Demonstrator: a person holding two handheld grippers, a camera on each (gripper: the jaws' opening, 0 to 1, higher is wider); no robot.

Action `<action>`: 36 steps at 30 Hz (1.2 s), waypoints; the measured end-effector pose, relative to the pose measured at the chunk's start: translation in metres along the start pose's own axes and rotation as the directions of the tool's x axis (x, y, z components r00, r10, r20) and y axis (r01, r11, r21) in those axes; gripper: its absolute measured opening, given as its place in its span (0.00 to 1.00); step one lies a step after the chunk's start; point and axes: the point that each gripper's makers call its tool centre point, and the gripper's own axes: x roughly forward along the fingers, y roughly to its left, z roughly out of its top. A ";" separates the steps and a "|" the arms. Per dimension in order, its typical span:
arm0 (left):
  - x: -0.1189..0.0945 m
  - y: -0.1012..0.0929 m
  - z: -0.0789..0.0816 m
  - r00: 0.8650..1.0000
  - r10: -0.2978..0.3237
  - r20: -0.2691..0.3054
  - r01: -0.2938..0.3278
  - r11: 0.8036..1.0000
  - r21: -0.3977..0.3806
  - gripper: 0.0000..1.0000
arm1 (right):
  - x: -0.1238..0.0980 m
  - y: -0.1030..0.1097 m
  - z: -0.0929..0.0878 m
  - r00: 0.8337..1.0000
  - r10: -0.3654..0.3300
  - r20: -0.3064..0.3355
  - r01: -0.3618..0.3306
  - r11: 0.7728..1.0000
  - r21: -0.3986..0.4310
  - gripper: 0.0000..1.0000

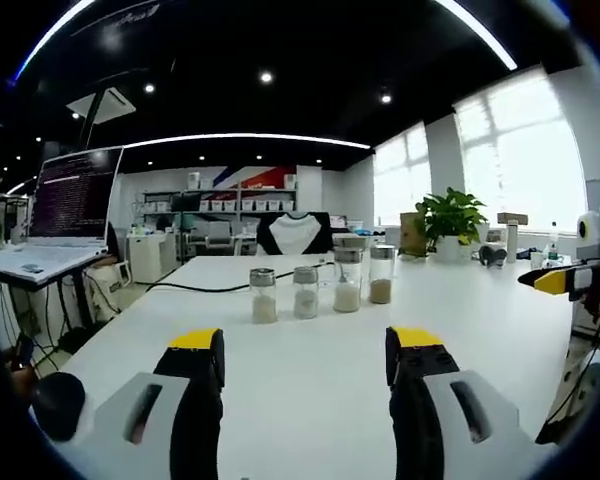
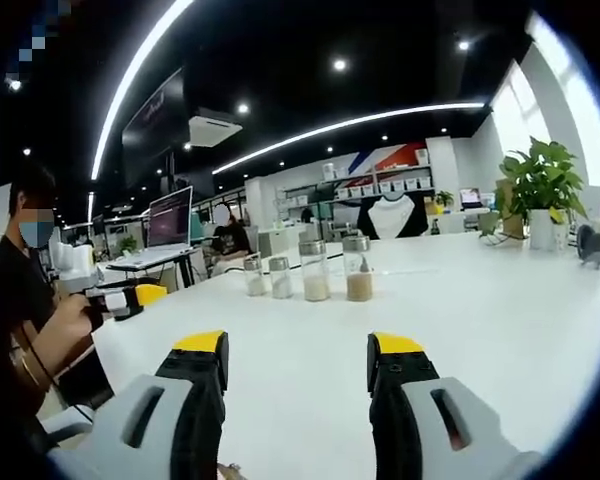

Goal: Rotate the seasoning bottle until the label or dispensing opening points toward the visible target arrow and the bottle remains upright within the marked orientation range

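Several glass seasoning bottles with metal caps stand upright in a row on the white table. The two on the left are short, and the two on the right are taller. My left gripper is open, well short of the row, with nothing between its yellow-tipped jaws. My right gripper is also open and empty, facing the same row from farther right; its brown-filled end bottle is closest to centre. The right gripper also shows at the right edge of the left gripper view.
A black cable runs across the table behind the bottles. A potted plant stands at the far right, and a laptop sits on a stand to the left. A person at the left holds the left gripper.
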 end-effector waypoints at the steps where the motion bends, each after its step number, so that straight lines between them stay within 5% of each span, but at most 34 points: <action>1: 0.000 0.000 -0.001 1.000 0.001 -0.003 -0.001 1.000 0.001 0.69 | 0.000 0.000 0.001 1.000 0.001 0.002 -0.001 1.000 -0.002 0.55; 24: 0.011 0.000 0.009 1.000 -0.025 -0.008 0.026 0.999 0.028 0.69 | 0.006 0.003 0.004 0.999 0.034 0.013 -0.034 0.999 0.005 0.55; 30: 0.018 -0.004 0.020 0.997 -0.065 0.031 0.063 0.996 0.069 0.52 | 0.008 0.002 0.001 1.000 0.032 0.002 -0.032 0.999 0.010 0.55; 36: 0.029 -0.003 0.018 0.998 -0.068 0.003 0.068 0.993 0.094 0.53 | 0.011 0.005 0.000 0.999 0.043 0.002 -0.043 0.999 0.015 0.55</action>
